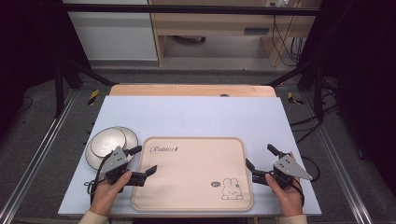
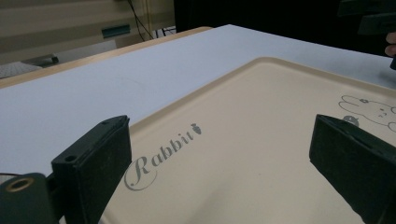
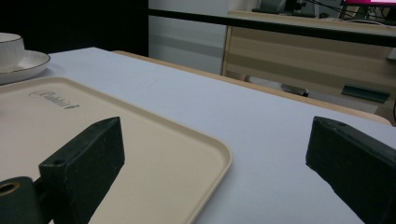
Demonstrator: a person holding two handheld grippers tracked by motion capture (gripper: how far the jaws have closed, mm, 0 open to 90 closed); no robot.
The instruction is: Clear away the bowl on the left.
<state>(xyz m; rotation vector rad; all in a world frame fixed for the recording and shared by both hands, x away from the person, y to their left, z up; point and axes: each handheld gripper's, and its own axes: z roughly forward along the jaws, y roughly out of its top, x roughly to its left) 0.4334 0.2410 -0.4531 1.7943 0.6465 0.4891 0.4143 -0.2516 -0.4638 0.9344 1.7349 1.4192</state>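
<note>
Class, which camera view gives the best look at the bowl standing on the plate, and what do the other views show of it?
The high view: it looks down on the whole bowl, standing on its plate left of the tray. The right gripper view catches part of the bowl at its left edge. The left gripper view looks across the tray instead.

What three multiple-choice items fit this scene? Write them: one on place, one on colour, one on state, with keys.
1. Where is the bowl?
A. left of the tray
B. on the tray
C. right of the tray
2. What colour is the tray?
A. blue
B. beige
C. black
3. How stands the left gripper?
A. shut on the bowl
B. shut on the tray's rim
C. open
Key: 1 A, it sits on a plate beside the tray's left edge; 2 B, beige surface with a rabbit print; 3 C, jaws apart with nothing between them.
</note>
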